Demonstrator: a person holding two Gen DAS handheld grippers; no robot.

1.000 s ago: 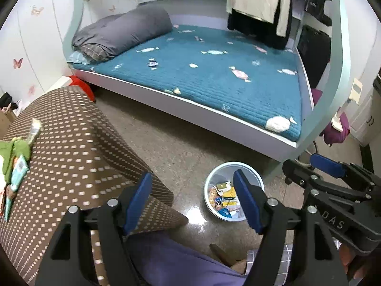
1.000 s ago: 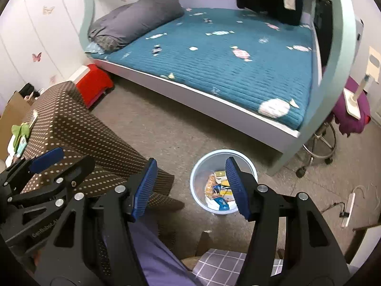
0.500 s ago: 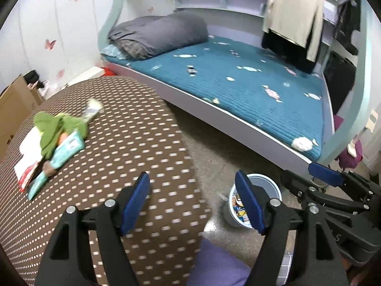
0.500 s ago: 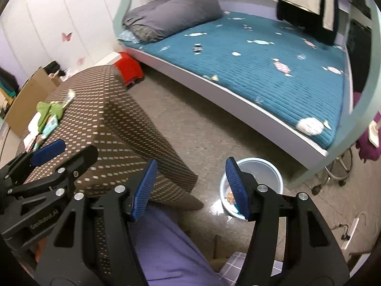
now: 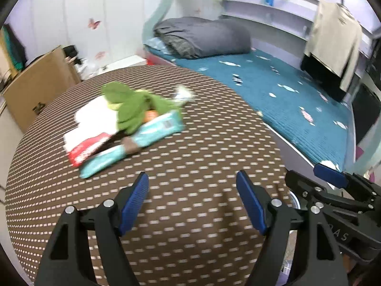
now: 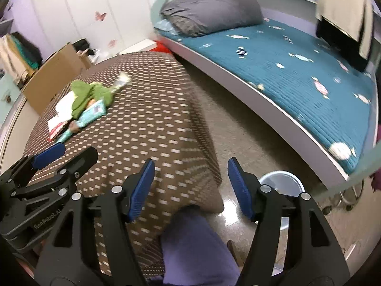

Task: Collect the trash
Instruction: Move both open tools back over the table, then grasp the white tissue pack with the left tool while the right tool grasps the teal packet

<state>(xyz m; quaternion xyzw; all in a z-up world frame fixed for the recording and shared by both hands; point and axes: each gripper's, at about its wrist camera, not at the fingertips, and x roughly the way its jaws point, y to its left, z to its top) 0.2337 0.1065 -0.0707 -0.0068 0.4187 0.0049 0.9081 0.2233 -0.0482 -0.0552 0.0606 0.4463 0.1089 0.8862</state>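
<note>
A heap of trash lies on the brown dotted tablecloth (image 5: pixel 190 166): a green crumpled wrapper (image 5: pixel 133 104), teal packets (image 5: pixel 157 128), a red-and-white packet (image 5: pixel 85 147) and a small silvery wrapper (image 5: pixel 183 94). My left gripper (image 5: pixel 193 186) hovers open over the cloth, short of the heap, nothing between its blue pads. My right gripper (image 6: pixel 189 169) hangs over the table's edge with its jaws opening and empty. The pale blue bin (image 6: pixel 281 181) stands on the floor behind its right finger. The heap (image 6: pixel 88 100) shows far left in the right wrist view.
A bed with a teal cover (image 5: pixel 285 90) and grey bedding (image 5: pixel 202 35) fills the right. A cardboard box (image 5: pixel 38 88) stands beyond the table. A person's purple-clad leg (image 6: pixel 190 245) is under the right gripper. A stool base (image 6: pixel 347 195) stands by the bedpost.
Both views have swung left from the bin toward the table. The trash heap has come from the left edge to the middle of the left wrist view. The right jaws stand slightly wider.
</note>
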